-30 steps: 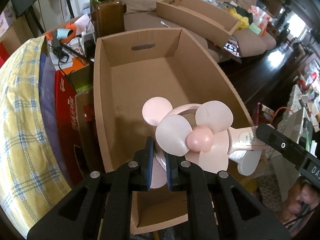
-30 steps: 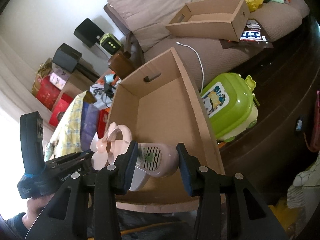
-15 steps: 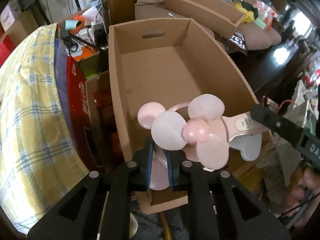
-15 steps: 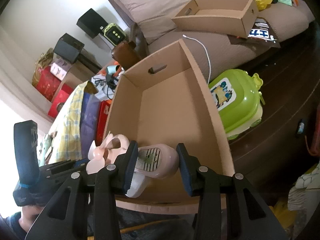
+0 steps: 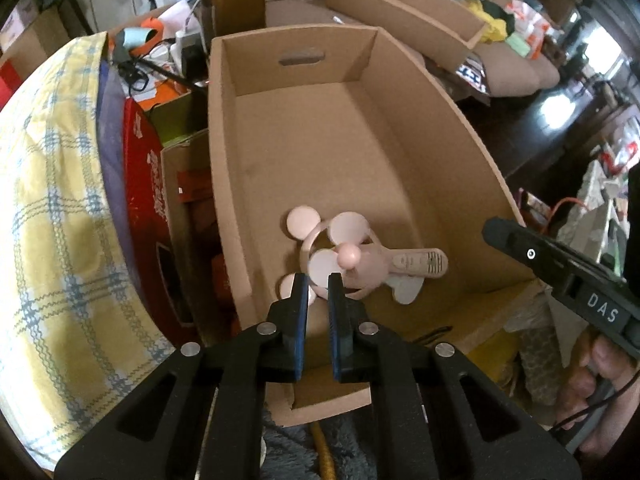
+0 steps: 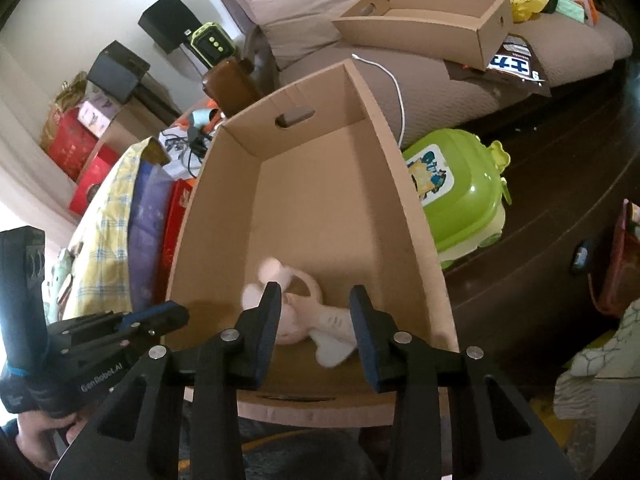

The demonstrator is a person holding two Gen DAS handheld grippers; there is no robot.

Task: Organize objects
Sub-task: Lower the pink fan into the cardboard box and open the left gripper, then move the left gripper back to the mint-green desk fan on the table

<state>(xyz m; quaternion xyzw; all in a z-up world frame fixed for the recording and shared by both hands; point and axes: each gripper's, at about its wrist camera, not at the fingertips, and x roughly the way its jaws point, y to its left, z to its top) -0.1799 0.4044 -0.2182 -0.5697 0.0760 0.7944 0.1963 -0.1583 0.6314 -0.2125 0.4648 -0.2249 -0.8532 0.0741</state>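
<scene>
A pink hand-held fan [image 5: 352,264] with round blades lies on the floor of the big open cardboard box [image 5: 296,32], near its front end. In the right wrist view the fan [image 6: 300,316] is blurred. My left gripper [image 5: 319,284] hangs above it, shut, with nothing between its pads. In the right wrist view the left gripper [image 6: 176,314] stands apart from the fan, at the box's [image 6: 320,184] left wall. My right gripper [image 6: 316,300] is above the fan's handle, its jaws closing. Its pads do not touch the fan. A hand holds each gripper.
A shallow cardboard box [image 6: 432,20] lies on the brown sofa behind. A green toy case [image 6: 456,196] stands on the dark floor right of the big box. A yellow checked cloth [image 5: 52,200] and a red carton [image 5: 144,168] crowd its left side.
The fan was gripped by both grippers, the left on a blade and the right on the handle. It has come free of both and dropped to the box floor.
</scene>
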